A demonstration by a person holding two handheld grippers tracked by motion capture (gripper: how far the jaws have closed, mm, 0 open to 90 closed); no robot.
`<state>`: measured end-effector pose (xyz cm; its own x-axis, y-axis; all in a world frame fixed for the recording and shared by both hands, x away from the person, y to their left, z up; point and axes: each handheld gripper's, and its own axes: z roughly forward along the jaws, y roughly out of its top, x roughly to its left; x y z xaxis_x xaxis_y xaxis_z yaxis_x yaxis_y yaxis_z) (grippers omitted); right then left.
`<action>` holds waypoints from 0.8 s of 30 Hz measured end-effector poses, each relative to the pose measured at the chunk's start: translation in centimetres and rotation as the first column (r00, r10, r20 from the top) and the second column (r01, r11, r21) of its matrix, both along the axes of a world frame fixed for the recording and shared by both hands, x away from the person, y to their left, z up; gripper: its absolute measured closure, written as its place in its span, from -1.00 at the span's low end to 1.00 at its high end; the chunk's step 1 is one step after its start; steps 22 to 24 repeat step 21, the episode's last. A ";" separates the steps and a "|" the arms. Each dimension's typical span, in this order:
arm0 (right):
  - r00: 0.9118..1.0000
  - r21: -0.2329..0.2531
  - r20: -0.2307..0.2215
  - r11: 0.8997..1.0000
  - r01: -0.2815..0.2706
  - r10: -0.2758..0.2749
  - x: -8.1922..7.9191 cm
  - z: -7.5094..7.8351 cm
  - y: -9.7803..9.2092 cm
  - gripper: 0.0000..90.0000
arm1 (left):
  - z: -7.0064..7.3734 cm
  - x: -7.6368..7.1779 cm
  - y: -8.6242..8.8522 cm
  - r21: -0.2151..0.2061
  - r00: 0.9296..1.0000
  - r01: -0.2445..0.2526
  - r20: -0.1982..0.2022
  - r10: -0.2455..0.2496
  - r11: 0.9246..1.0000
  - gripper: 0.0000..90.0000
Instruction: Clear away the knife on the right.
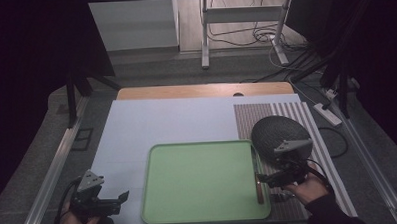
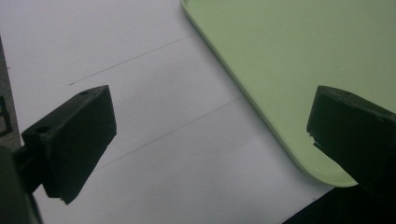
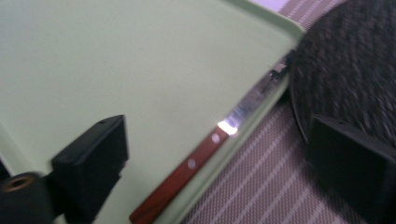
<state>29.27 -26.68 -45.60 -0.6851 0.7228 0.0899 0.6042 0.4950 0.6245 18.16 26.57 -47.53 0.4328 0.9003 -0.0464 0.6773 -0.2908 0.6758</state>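
Note:
A pale green tray [image 1: 204,182] lies on the white sheet at the front middle of the table. A knife with a reddish wooden handle [image 1: 260,190] rests along the tray's right rim; in the right gripper view its handle [image 3: 182,184] and shiny blade [image 3: 252,100] run up along the tray [image 3: 116,60] edge. My right gripper [image 1: 267,179] hovers open over the knife, one jaw on each side of it. At the front left my left gripper [image 1: 120,199] stands open over the white sheet beside the tray's [image 2: 280,51] corner, nothing between its jaws.
A round dark woven mat [image 1: 280,135] lies on a striped placemat [image 1: 291,113] to the right of the tray. A white sheet [image 1: 137,129] covers most of the table. A power strip [image 1: 327,113] and cables sit off the table's right edge.

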 end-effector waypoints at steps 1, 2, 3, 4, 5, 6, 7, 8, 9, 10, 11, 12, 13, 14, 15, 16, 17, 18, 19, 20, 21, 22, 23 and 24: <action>1.000 0.007 0.011 1.000 0.016 -0.016 -0.5 0.1 -0.6 -0.94 | 0.0 0.0 0.0 -0.001 1.000 0.000 0.000 0.000 1.000 -0.95; 0.999 0.009 0.021 1.000 0.026 -0.026 -0.7 0.1 -0.9 -0.96 | 0.0 0.0 0.0 -0.003 1.000 0.001 0.001 -0.001 1.000 -0.95; 0.998 0.011 0.037 0.999 0.044 -0.044 -1.2 0.2 -1.4 -1.00 | 0.0 0.0 0.0 -0.004 1.000 0.000 0.001 0.000 1.000 -0.95; 0.998 0.013 0.042 0.998 0.056 -0.056 -1.5 0.3 -1.7 -1.00 | 0.0 0.0 0.0 -0.005 1.000 0.001 0.001 -0.001 1.000 -0.95; 0.996 0.016 0.050 0.998 0.068 -0.069 -1.9 0.3 -2.1 -1.00 | 0.0 0.0 0.1 -0.006 1.000 0.004 0.003 -0.004 1.000 -0.95; 0.994 0.020 0.062 0.996 0.084 -0.085 -2.2 0.4 -2.5 -1.00 | 0.0 0.0 0.1 -0.009 1.000 0.006 0.004 -0.006 1.000 -0.96; 0.992 0.025 0.074 0.994 0.103 -0.105 -2.7 0.4 -2.9 -1.00 | 0.0 -0.1 0.1 -0.012 1.000 0.008 0.005 -0.008 1.000 -0.96; 0.989 0.032 0.086 0.992 0.119 -0.122 -3.1 0.5 -3.3 -1.00 | 0.0 -0.1 0.1 -0.015 1.000 0.009 0.005 -0.009 1.000 -0.96; 0.987 0.039 0.092 0.990 0.132 -0.135 -3.4 0.5 -3.7 -1.00 | 0.0 -0.1 0.2 -0.017 1.000 0.012 0.007 -0.012 1.000 -0.96; 0.985 0.047 0.094 0.989 0.143 -0.147 -3.7 0.5 -4.1 -1.00 | 0.0 -0.1 0.2 -0.021 1.000 0.013 0.008 -0.013 1.000 -0.96; 0.982 0.057 0.096 0.986 0.158 -0.163 -4.1 0.5 -4.5 -1.00 | 0.0 -0.1 0.2 -0.023 1.000 0.013 0.009 -0.013 1.000 -0.96; 0.981 0.060 0.096 0.985 0.164 -0.169 -4.3 0.5 -4.8 -1.00 | 0.0 -0.1 0.3 -0.027 1.000 0.014 0.009 -0.014 1.000 -0.96; 0.980 0.063 0.094 0.983 0.172 -0.177 -4.6 0.4 -5.2 -1.00 | 0.0 -0.1 0.3 -0.029 1.000 0.014 0.009 -0.014 0.999 -0.96; 0.979 0.067 0.092 0.982 0.178 -0.184 -4.8 0.4 -5.4 -1.00 | 0.0 -0.1 0.3 -0.032 1.000 0.013 0.009 -0.012 0.999 -0.96; 0.978 0.069 0.087 0.980 0.184 -0.190 -5.1 0.2 -5.7 -1.00 | 0.0 -0.1 0.3 -0.031 1.000 0.014 0.009 -0.013 0.999 -0.96; 0.978 0.066 0.081 0.980 0.188 -0.193 -5.3 0.1 -5.9 -1.00 | 0.0 -0.1 0.3 -0.032 1.000 0.014 0.009 -0.014 0.999 -0.96; 0.977 0.065 0.079 0.979 0.192 -0.197 -5.3 0.1 -5.9 -1.00 | 0.0 -0.1 0.3 -0.034 1.000 0.014 0.010 -0.014 0.999 -0.96; 0.975 0.073 0.085 0.977 0.199 -0.205 -5.4 0.2 -6.0 -1.00 | 0.0 -0.1 0.3 -0.031 1.000 0.015 0.008 -0.015 0.999 -0.96; 0.975 0.075 0.085 0.977 0.201 -0.207 -5.5 0.2 -6.1 -1.00 | 0.1 -0.1 0.3 -0.032 1.000 0.015 0.010 -0.015 0.999 -0.96; 0.976 0.068 0.080 0.978 0.199 -0.204 -5.4 0.1 -6.0 -1.00 | 0.1 -0.1 0.2 -0.034 1.000 0.017 0.011 -0.016 0.999 -0.96; 0.976 0.062 0.077 0.978 0.198 -0.203 -5.4 0.0 -6.0 -1.00 | 0.1 0.0 0.2 -0.031 1.000 0.017 0.009 -0.017 0.999 -0.96; 0.976 0.062 0.077 0.978 0.198 -0.203 -5.4 0.0 -6.0 -1.00 | 0.1 0.0 0.2 -0.031 1.000 0.017 0.009 -0.017 0.999 -0.96; 0.976 0.062 0.077 0.978 0.198 -0.203 -5.4 0.0 -6.0 -1.00 | 0.1 0.0 0.2 -0.031 1.000 0.017 0.009 -0.017 0.999 -0.96; 0.976 0.062 0.077 0.978 0.198 -0.203 -5.4 0.0 -6.0 -1.00 | 0.1 0.0 0.2 -0.031 1.000 0.017 0.009 -0.017 0.999 -0.96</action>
